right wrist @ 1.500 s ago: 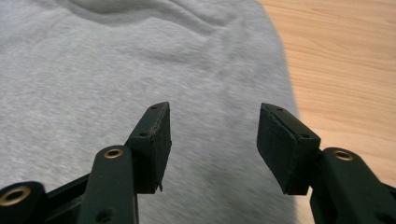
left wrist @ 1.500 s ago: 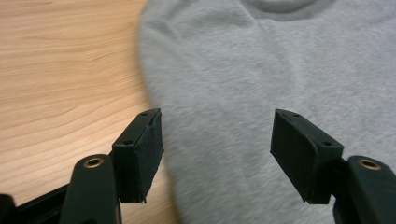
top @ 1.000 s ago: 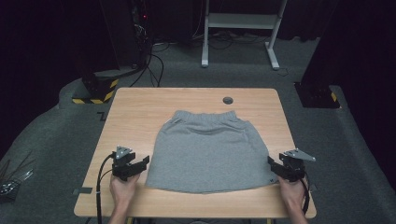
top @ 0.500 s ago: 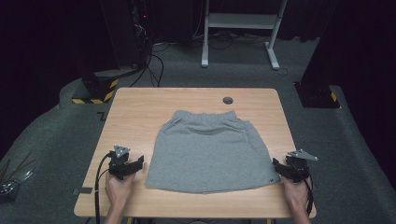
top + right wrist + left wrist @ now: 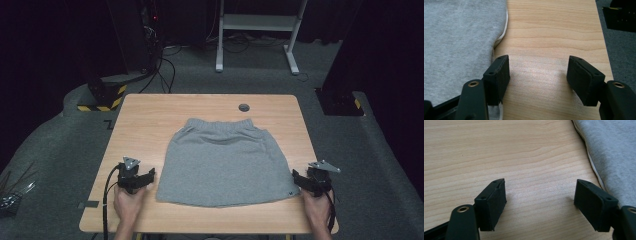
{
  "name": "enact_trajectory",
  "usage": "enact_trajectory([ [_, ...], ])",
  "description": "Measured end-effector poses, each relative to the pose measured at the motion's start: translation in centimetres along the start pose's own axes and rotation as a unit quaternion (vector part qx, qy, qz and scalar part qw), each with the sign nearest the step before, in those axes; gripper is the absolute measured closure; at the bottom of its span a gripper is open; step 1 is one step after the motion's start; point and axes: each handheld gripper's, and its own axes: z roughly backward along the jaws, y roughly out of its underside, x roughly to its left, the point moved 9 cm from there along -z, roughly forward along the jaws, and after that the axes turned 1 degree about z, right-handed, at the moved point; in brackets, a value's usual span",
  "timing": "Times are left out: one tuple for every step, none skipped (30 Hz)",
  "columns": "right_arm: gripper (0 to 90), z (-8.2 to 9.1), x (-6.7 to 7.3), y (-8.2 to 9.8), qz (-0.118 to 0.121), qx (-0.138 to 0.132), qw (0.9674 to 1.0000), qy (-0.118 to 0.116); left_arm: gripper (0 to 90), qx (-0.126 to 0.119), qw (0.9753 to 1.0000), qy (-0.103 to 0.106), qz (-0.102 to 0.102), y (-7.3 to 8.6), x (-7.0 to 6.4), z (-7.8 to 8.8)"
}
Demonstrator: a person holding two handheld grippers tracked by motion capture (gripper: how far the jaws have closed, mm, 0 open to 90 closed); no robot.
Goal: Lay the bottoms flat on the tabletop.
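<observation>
A grey skirt [image 5: 225,165] lies flat in the middle of the wooden table [image 5: 150,120], waistband at the far side. My left gripper [image 5: 149,176] rests on the table just left of the skirt's near left corner. In the left gripper view my left gripper [image 5: 540,185] is open over bare wood, with the skirt's edge [image 5: 614,152] beside its right jaw. My right gripper [image 5: 296,180] sits at the near right corner. It [image 5: 538,60] is open over bare wood, the skirt [image 5: 461,37] lying by its left jaw. Both pairs of jaws have just been opening, with nothing between them.
A round cable hole [image 5: 244,107] sits near the table's far edge. The floor beyond holds a white desk frame [image 5: 260,22], a yellow-and-black striped base [image 5: 102,95] and loose cables [image 5: 165,65]. Bare wood lies left and right of the skirt.
Both grippers have eased slightly outward from the skirt's near corners. The skirt lies as before.
</observation>
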Motion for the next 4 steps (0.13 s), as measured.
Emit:
enact_trajectory([
  [34.9, 0.00, 0.00, 0.00, 0.000, 0.000, 1.0000, 0.000, 25.1, 0.000, 1.0000, 0.000, 0.000, 0.00, 0.00, 0.00],
  [34.7, 0.00, 0.00, 0.00, 0.000, 0.000, 1.0000, 0.001, 25.1, 0.000, 1.0000, 0.000, 0.001, 0.00, 0.00, 0.00],
  [34.5, 0.02, -0.01, 0.01, 0.001, 0.000, 1.0000, 0.002, 24.8, 0.000, 1.0000, 0.000, 0.001, 0.01, 0.01, 0.00],
  [34.3, 0.03, -0.03, 0.02, 0.002, 0.000, 1.0000, 0.003, 24.4, 0.002, 1.0000, -0.001, 0.000, 0.05, 0.01, 0.03],
])
